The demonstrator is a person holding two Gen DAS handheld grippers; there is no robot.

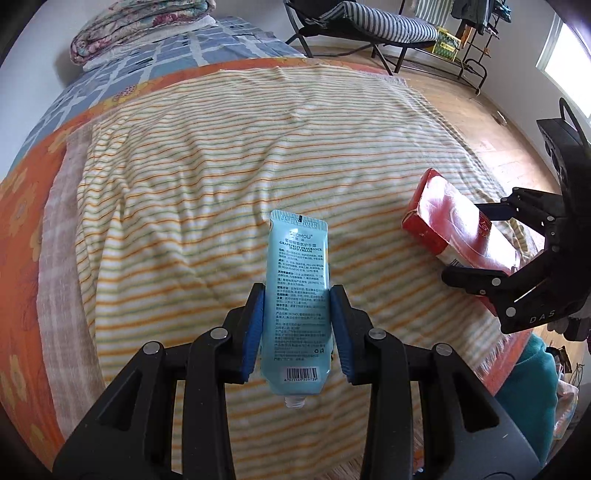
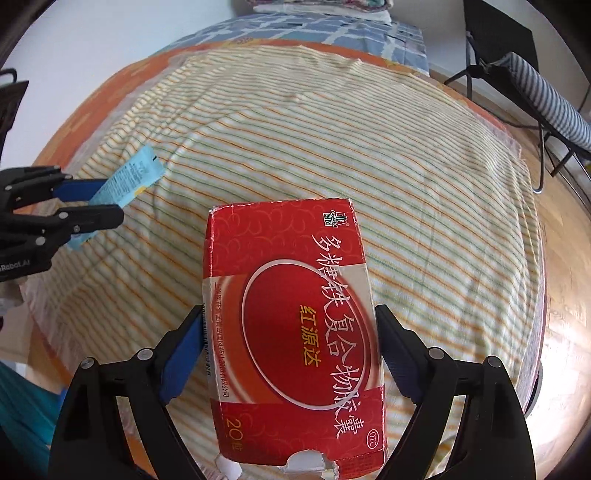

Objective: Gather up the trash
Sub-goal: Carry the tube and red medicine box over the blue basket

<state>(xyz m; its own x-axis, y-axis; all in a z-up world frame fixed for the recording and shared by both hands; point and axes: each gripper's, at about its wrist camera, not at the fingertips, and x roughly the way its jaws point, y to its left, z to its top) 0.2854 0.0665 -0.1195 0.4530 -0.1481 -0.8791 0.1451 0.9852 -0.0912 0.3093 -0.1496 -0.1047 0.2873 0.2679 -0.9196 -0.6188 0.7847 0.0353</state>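
Note:
My left gripper (image 1: 296,295) is shut on a light blue hand cream tube (image 1: 297,266) with no cap, held above the striped blanket (image 1: 207,177). My right gripper (image 2: 290,314) is shut on a red medicine box (image 2: 291,295) with a torn end, also held above the blanket (image 2: 369,147). In the left wrist view the right gripper (image 1: 480,243) and the red box (image 1: 461,229) are at the right. In the right wrist view the left gripper (image 2: 103,201) and the tube (image 2: 125,181) are at the left.
The blanket lies over an orange flowered sheet (image 1: 29,221) on a bed. Folded quilts (image 1: 136,26) lie at the bed's far end. A striped folding chair (image 1: 369,22) and a rack (image 1: 476,44) stand on the wooden floor (image 1: 480,122) beyond. A teal cloth (image 1: 528,384) lies at the near right.

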